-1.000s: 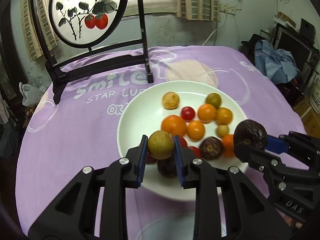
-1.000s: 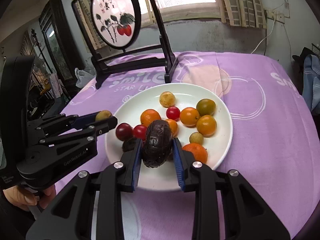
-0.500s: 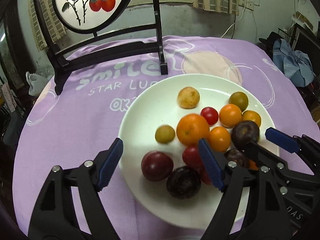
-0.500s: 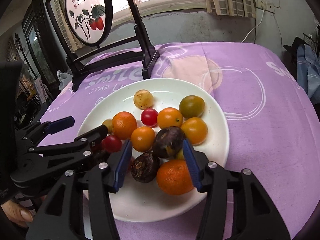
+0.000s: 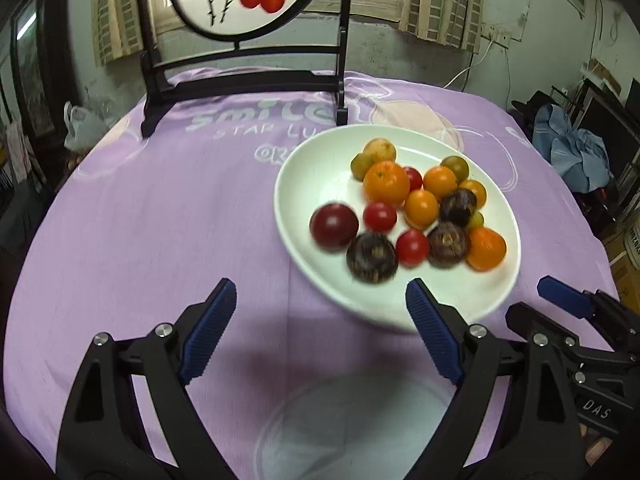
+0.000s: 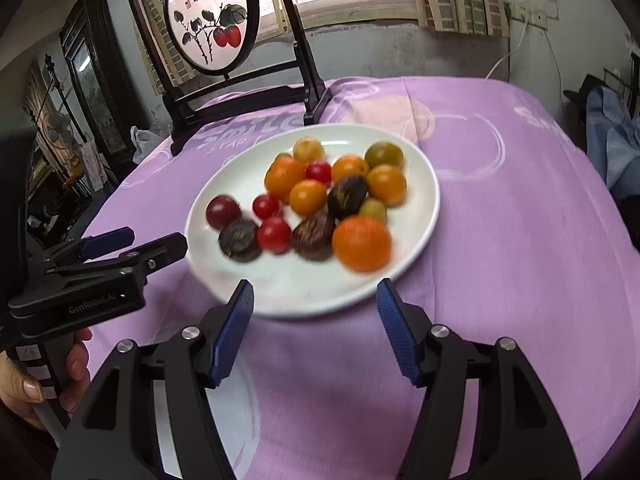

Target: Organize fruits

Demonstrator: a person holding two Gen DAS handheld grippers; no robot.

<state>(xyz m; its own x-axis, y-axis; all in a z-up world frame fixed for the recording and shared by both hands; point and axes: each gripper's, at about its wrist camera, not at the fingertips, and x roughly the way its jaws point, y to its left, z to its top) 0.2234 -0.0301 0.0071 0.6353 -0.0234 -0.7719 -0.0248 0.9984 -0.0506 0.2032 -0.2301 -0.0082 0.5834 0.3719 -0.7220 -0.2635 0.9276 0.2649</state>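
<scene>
From the left wrist camera, the left gripper (image 5: pixel 318 312) has its two blue fingers spread wide with nothing between them, and it sits just in front of the white plate (image 5: pixel 316 172), which holds a pile of fruits (image 5: pixel 404 212) on the purple tablecloth (image 5: pixel 160 220). From the right wrist camera, the right gripper (image 6: pixel 314 312) is spread wide and holds nothing too, close to the near edge of the plate, with the fruits all lying on it.

Motion blur smears the near fruits (image 5: pixel 372 257) on the plate (image 5: pixel 460 300), perhaps passion fruit.
</scene>
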